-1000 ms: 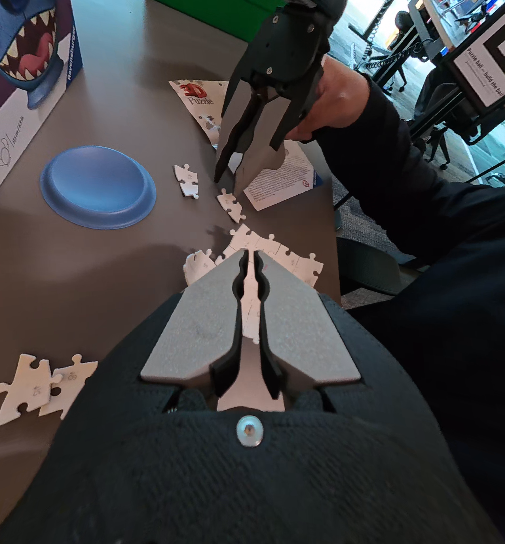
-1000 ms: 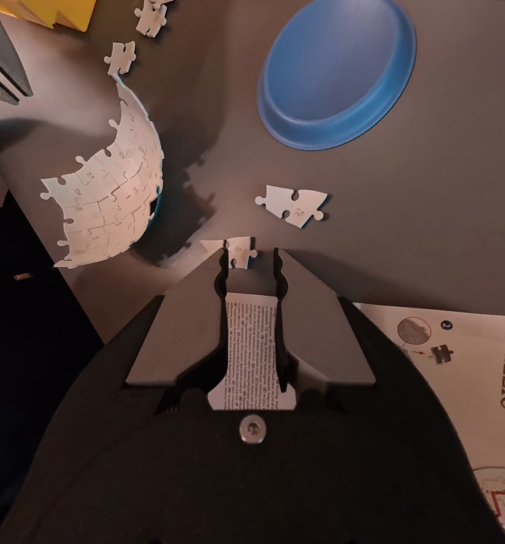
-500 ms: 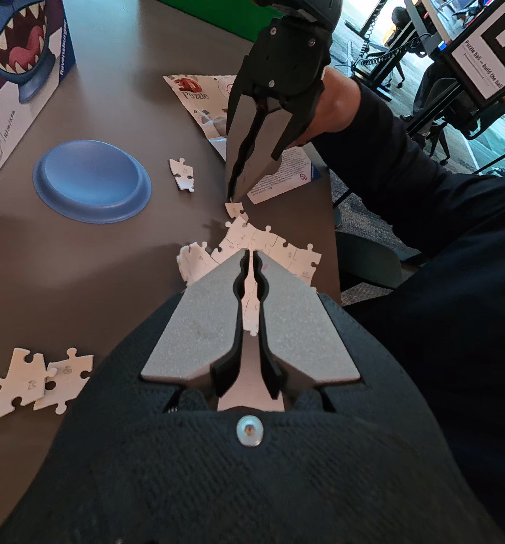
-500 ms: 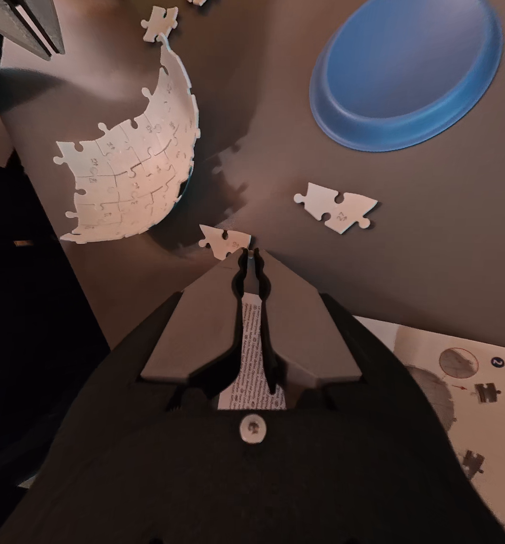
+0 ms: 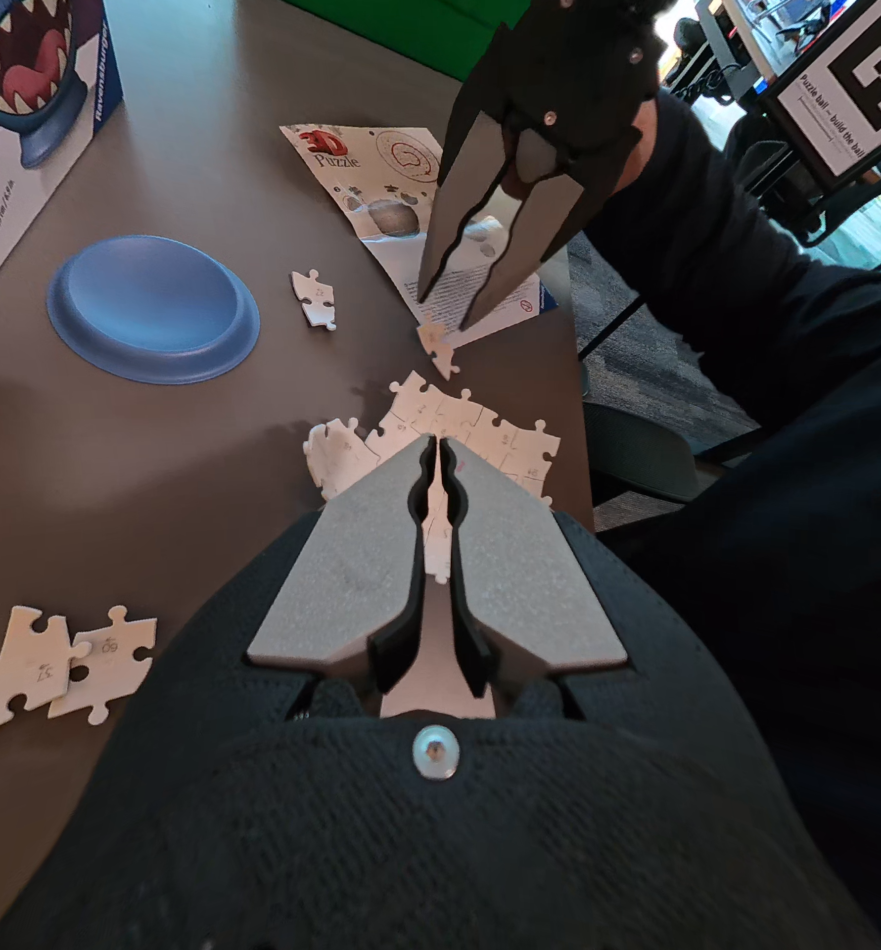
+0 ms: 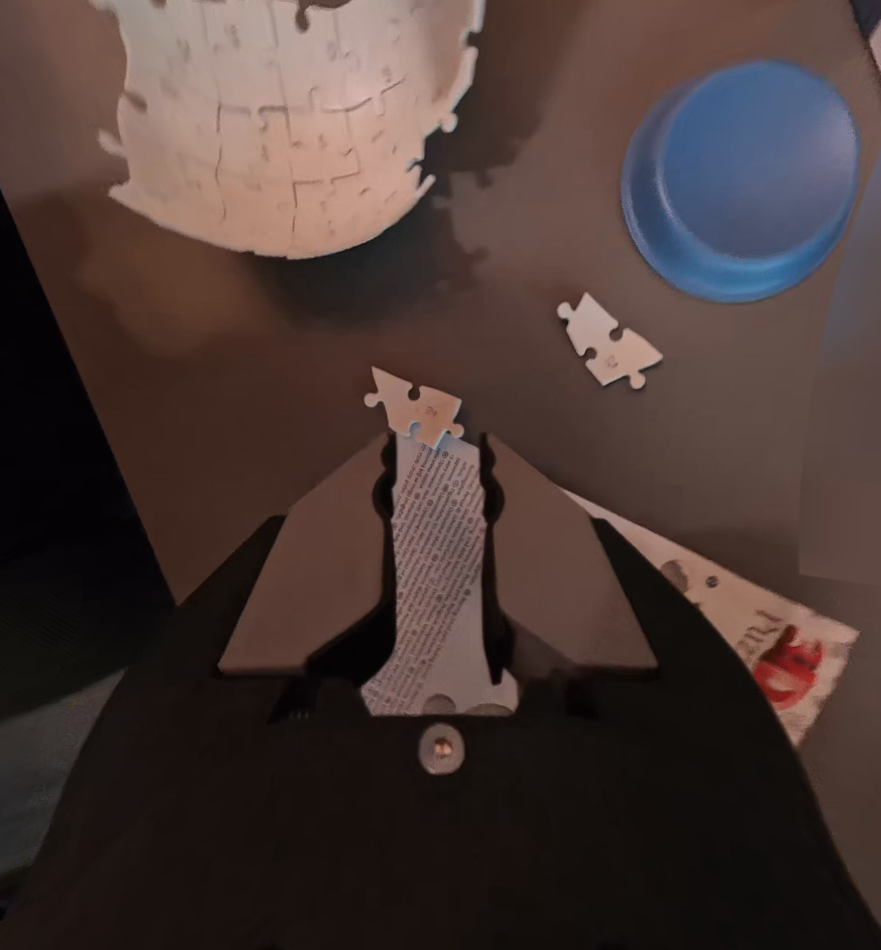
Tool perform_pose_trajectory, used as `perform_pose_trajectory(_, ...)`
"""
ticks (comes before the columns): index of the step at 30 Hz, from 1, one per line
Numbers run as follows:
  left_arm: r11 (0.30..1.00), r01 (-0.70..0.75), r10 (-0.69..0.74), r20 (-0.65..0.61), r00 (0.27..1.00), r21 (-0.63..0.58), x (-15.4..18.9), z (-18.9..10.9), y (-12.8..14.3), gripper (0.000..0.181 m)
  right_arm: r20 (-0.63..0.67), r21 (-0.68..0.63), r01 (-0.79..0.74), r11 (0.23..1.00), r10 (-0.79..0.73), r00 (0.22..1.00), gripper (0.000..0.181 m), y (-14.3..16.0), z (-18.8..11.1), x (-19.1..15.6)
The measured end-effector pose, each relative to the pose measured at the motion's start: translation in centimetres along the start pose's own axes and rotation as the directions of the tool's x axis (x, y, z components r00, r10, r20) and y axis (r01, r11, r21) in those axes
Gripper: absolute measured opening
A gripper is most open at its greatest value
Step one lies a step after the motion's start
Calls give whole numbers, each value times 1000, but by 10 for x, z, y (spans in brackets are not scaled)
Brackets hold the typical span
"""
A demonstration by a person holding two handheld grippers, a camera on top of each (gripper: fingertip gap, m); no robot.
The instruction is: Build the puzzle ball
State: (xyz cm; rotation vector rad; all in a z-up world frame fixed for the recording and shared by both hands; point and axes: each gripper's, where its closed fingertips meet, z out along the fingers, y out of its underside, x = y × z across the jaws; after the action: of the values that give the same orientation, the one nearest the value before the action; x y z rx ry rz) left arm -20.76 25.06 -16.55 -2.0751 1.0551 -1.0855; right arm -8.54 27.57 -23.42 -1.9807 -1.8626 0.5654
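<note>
On a dark desk [image 5: 119, 462], the left gripper [image 5: 437, 446] is clamped on the curved, partly built puzzle ball [image 5: 484, 426]. The right gripper [image 6: 435, 437] hovers with fingers apart, a joined pair of pieces [image 6: 413, 407] just ahead of its tips, lying on the instruction leaflet [image 6: 435, 545].

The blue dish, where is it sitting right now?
In the left wrist view the blue dish sits on the table's left side, beside the puzzle box.

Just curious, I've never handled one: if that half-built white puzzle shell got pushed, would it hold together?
Probably it would rock: the shell is curved, resting on its rounded side. It looks thin and light, so likely slides easily. Its jagged open rim suggests edge pieces could pop off.
</note>
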Motion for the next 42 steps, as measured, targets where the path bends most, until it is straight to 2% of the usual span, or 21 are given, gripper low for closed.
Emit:
perform_pose_trajectory(1,1000,-3,3,4,1000,-1,0,0,1,0,-11,-13,75,997,-75,997,34,-1,-1,-1)
perform_pose_trajectory(5,1000,3,-3,-3,1000,-4,1,2,2,0,0,-112,333,936,-335,942,35,-4,-2,-3)
perform_pose_trajectory(10,1000,-7,8,24,1000,-18,0,3,5,0,140,-282,506,815,-486,862,35,5,12,-4)
perform_pose_trajectory(13,1000,-5,5,34,999,-1,1,1,3,0,183,-273,553,788,-521,833,35,-1,20,-7)
perform_pose_trajectory(18,1000,8,-8,34,999,10,-1,0,5,0,209,-246,557,794,-518,830,21,-4,22,-13)
perform_pose_trajectory(21,1000,12,-12,23,1000,0,-2,4,7,0,158,-253,532,808,-507,847,27,-5,22,-7)
perform_pose_trajectory(24,1000,12,-11,15,1000,-9,-1,6,9,0,136,-243,560,792,-544,828,27,-6,17,-7)
perform_pose_trajectory(31,1000,14,-14,17,1000,-5,-1,5,12,0,231,-236,658,715,-616,753,28,-18,28,-17)
perform_pose_trajectory(36,1000,26,-26,10,1000,13,-1,1,12,0,356,-303,587,751,-482,801,26,0,19,-25)
perform_pose_trajectory(42,1000,20,-20,-1,1000,10,0,-2,14,0,295,-293,517,804,-439,849,29,11,13,-29)
